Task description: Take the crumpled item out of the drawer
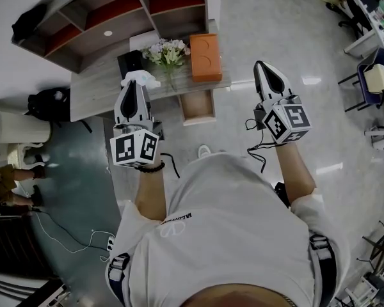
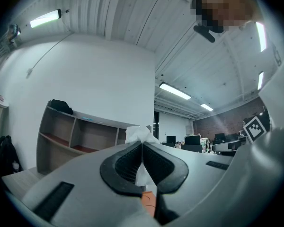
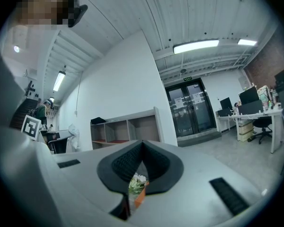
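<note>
My left gripper point(image 1: 133, 83) is shut on a white crumpled item point(image 1: 142, 77), held up over the left part of the grey desk point(image 1: 96, 91). In the left gripper view the crumpled item point(image 2: 140, 134) sticks out above the closed pads and hangs below them in the gap. The open drawer point(image 1: 197, 106) juts from the desk front, and its inside looks bare. My right gripper point(image 1: 260, 64) hovers to the right of the desk, jaws shut with nothing between them point(image 3: 142, 144).
An orange box point(image 1: 205, 57) and a bunch of white flowers point(image 1: 168, 52) stand on the desk above the drawer. A shelf unit point(image 1: 115, 15) rises behind the desk. A black bag point(image 1: 48, 100) lies left of it. Office chairs point(image 1: 371, 75) stand at the far right.
</note>
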{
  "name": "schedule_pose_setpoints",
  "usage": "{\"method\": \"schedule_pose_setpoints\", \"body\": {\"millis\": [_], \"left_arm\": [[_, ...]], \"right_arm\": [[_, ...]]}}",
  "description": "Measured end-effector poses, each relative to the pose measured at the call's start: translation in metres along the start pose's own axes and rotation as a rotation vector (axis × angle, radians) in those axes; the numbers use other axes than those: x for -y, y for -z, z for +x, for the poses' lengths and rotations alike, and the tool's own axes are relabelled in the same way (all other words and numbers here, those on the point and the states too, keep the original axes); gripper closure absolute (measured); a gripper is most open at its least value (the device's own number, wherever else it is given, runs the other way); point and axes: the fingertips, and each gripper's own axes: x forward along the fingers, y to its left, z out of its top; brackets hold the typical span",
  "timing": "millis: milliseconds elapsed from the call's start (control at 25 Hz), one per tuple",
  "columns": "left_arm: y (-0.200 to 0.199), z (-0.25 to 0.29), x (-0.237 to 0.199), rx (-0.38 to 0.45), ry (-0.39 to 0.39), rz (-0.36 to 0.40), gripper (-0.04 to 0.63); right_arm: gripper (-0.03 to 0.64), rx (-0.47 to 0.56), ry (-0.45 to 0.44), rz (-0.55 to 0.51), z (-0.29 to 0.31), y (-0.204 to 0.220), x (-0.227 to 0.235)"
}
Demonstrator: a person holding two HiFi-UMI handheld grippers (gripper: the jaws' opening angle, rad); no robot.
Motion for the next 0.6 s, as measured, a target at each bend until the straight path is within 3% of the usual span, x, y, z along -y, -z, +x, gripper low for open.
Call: {"method": "schedule_pose_setpoints", "body": {"millis": [600], "left_arm": [[0.0043,-0.0024,0.0067,-0.012,0.009,0.004,0.589]], "right_arm": [[0.62,-0.009,-0.017,0.017,-0.0001,0.0049,-0.0018]]}}
